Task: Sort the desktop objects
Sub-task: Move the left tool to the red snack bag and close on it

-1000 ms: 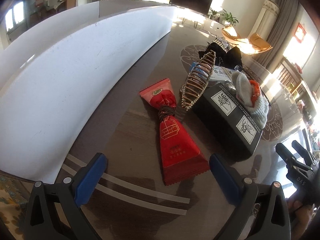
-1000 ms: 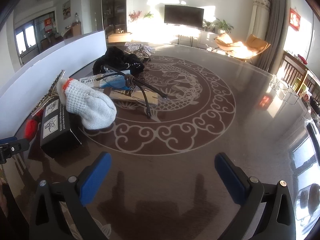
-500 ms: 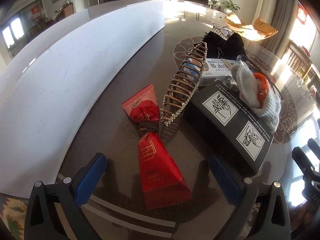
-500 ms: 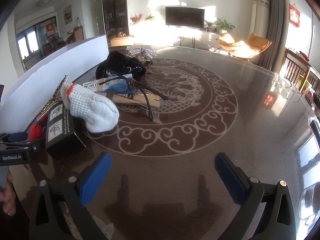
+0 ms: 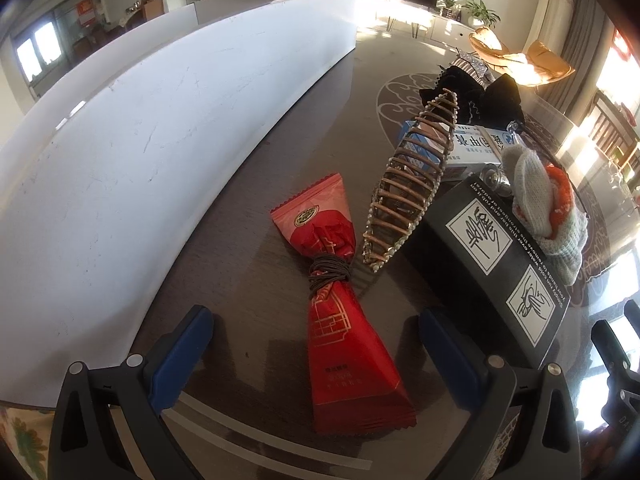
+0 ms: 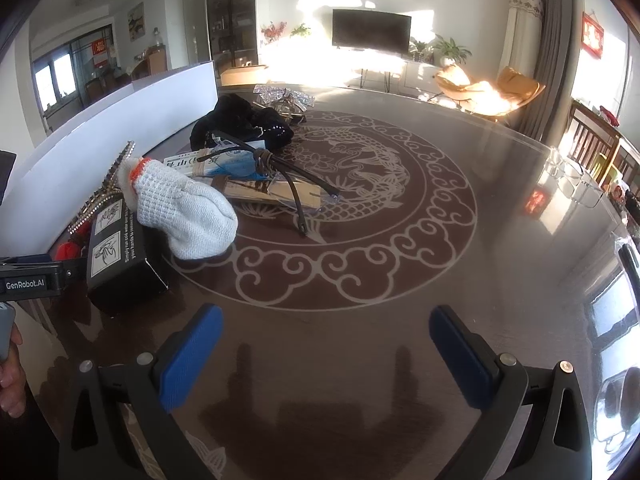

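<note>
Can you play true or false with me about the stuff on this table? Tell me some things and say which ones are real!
1. The red packet has a brown cord wound round its middle. True.
2. The left gripper is squeezing the red packet. False: its jaws are wide open, one on each side of the packet.
3. A white glove lies on top of the black box. True.
4. The right gripper holds the glove. False: it is open and empty over bare table.
5. The comb-like clip lies flat on the table. False: it leans against the black box.
</note>
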Tool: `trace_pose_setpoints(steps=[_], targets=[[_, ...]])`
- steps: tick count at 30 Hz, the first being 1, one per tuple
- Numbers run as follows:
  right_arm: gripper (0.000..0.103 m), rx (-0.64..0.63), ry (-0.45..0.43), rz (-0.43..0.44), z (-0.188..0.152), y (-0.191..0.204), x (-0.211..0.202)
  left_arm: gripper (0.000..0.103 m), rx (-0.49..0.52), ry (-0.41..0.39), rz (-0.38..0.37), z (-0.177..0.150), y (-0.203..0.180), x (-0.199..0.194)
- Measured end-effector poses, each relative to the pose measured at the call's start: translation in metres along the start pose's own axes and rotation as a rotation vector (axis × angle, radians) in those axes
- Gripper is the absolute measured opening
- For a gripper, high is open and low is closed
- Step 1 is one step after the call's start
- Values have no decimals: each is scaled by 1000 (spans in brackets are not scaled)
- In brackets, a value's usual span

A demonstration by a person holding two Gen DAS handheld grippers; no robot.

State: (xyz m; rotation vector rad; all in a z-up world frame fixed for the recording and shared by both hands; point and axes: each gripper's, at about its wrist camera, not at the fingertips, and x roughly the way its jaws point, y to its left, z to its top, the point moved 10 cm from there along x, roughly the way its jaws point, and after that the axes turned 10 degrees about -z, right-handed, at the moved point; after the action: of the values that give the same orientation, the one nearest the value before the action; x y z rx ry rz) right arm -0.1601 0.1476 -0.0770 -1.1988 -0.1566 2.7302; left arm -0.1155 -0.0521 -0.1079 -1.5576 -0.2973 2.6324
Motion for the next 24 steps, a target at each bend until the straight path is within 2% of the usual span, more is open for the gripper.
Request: trace_pose_setpoints(steps=[10,20,21,22,23,24], targets=[[103,-9,3,-3,-1,1,1,103,14,-1,9,6,2,1],[103,-7,2,0,-1,2,1,101,89,-12,-32,9,0,4],[103,-6,3,0,-1,2,1,85,99,-33,-36,9,-2,0],[103,-6,3,-1,-1,2,2,61,112,-46,-43,8,-4,-5],[103,-5,3,-1,-1,2,2,49,125,-48,-50,5,-6,-9],[103,-5,2,0,-1,1,1,25,134,-46,-58,3,-7,-12]])
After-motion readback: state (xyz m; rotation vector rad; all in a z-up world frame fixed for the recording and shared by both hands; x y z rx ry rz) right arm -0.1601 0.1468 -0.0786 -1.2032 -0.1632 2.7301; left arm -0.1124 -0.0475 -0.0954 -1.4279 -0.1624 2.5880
